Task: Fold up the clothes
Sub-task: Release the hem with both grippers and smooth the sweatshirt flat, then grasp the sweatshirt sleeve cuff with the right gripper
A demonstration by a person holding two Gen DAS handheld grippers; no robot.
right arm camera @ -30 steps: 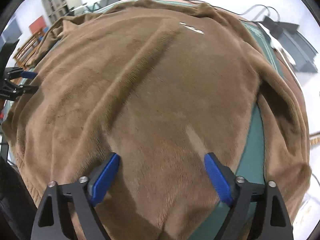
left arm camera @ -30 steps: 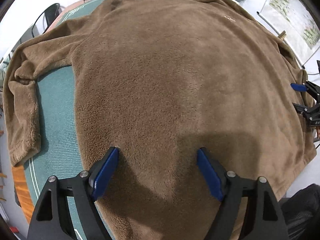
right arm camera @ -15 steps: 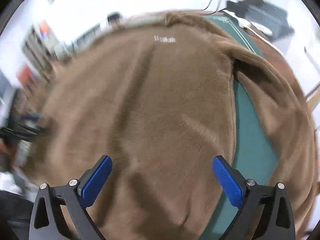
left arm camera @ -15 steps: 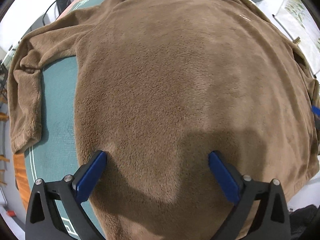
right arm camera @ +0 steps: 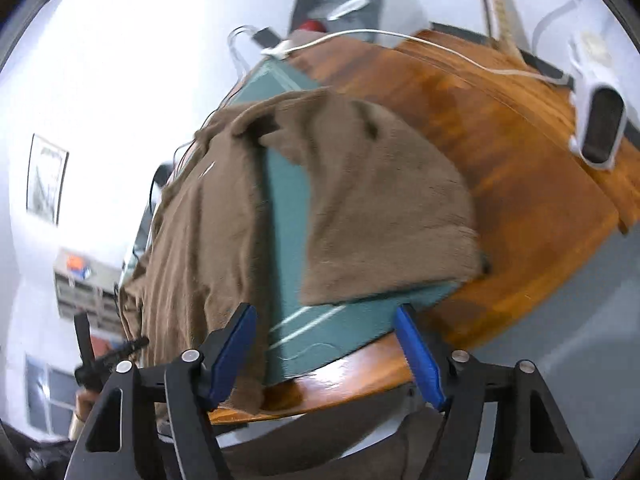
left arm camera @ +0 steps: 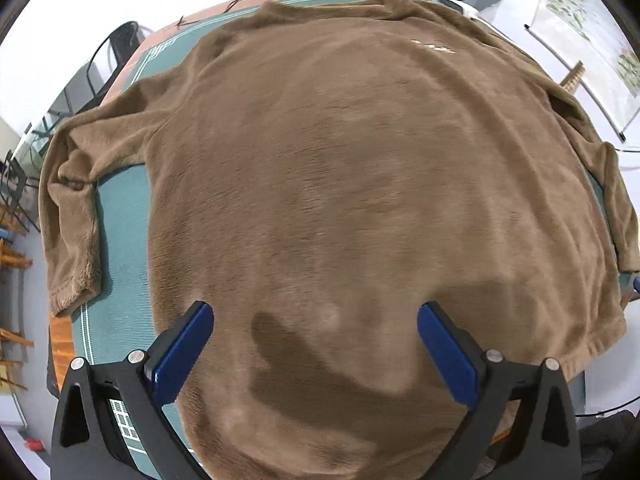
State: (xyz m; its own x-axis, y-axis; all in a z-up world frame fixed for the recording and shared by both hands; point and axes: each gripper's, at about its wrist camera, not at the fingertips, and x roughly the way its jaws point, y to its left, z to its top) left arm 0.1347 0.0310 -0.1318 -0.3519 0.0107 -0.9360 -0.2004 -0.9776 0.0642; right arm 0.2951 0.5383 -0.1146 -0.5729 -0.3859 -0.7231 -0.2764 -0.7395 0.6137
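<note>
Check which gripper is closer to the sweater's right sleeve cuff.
Right. The right gripper, empty jaws closing, hangs just short of the right sleeve cuff. The left gripper, open, hovers over the sweater body near the hem.

Your left gripper (left arm camera: 314,354) and right gripper (right arm camera: 326,354) look alike: black angular plastic arms with triangular cut-outs, silver round screws near the finger bases, and flat blue pads (left arm camera: 182,354) lining each finger's inner face.
</note>
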